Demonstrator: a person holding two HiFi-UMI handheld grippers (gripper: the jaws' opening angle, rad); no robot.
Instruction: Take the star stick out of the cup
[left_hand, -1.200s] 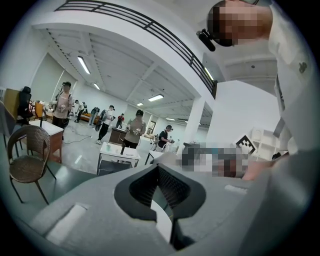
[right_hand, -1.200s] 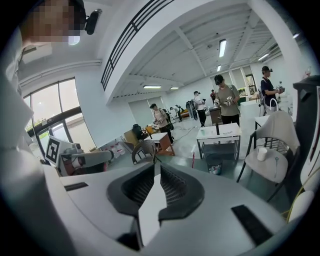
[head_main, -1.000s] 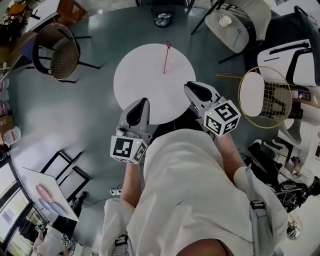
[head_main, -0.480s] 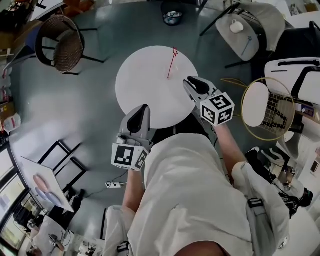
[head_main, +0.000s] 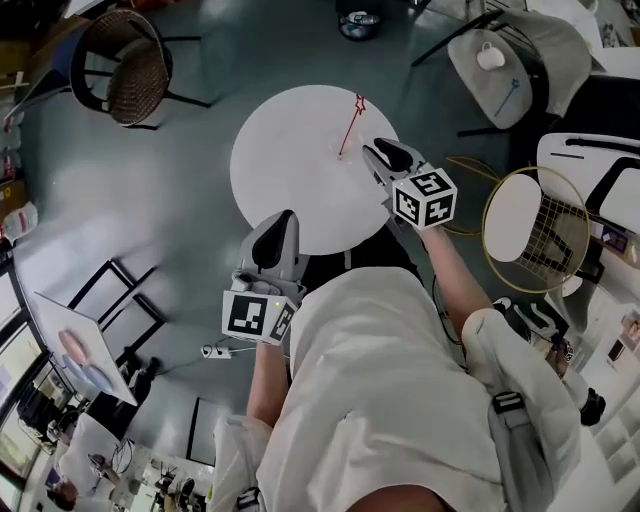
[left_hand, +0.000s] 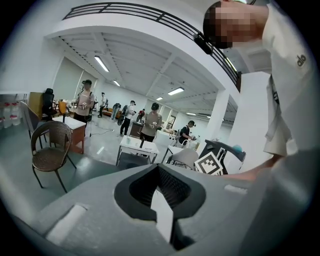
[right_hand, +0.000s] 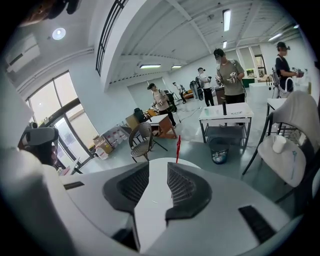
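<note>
A thin red star stick (head_main: 349, 128) stands upright near the far right rim of the round white table (head_main: 290, 170). I cannot make out the cup at its foot. My right gripper (head_main: 375, 150) hovers over the table's right edge, just short of the stick. Its jaws are opening and nothing is between them. In the right gripper view the stick (right_hand: 178, 148) rises just beyond the parted jaws of the right gripper (right_hand: 158, 175). My left gripper (head_main: 284, 218) hangs over the table's near edge, empty. In the left gripper view the tips of the left gripper (left_hand: 158, 172) meet.
A wicker chair (head_main: 135, 70) stands far left of the table. A grey chair holding a white cup (head_main: 510, 70) is at the far right, a badminton racket (head_main: 530, 225) lies to the right, and a bin (head_main: 357, 22) sits beyond the table. Several people stand far off.
My right gripper has moved forward over the table toward the stick. The left gripper has stayed near the table's front edge.
</note>
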